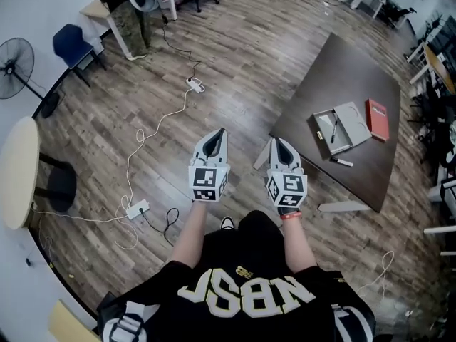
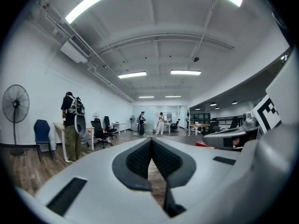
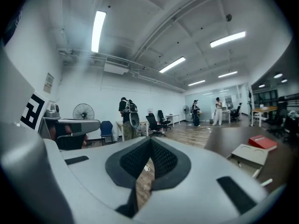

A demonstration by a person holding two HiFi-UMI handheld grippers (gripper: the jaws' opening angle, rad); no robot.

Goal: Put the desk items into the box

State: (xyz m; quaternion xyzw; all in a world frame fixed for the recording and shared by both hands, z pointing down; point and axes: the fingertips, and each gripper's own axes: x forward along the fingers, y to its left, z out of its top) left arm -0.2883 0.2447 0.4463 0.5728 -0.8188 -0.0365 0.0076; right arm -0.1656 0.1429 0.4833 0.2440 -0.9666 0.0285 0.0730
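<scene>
A dark table (image 1: 349, 70) stands to my front right. On it lies an open grey box (image 1: 343, 126) with a black pen (image 1: 333, 128) inside, a red book (image 1: 377, 118) beside it and a white marker (image 1: 342, 162) near the table's front edge. My left gripper (image 1: 216, 135) and right gripper (image 1: 277, 145) hang side by side over the wooden floor, short of the table, both shut and empty. In the left gripper view the left gripper (image 2: 152, 142) has its pads together. The right gripper (image 3: 150, 142) looks the same in its own view, with the box (image 3: 250, 154) and book (image 3: 262, 142) at right.
A white power strip (image 1: 137, 208) and cables trail over the floor to my left. A pale round table (image 1: 18, 171), a standing fan (image 1: 16, 59) and a blue chair (image 1: 71, 45) line the left wall. A person (image 1: 135, 6) stands by a far desk.
</scene>
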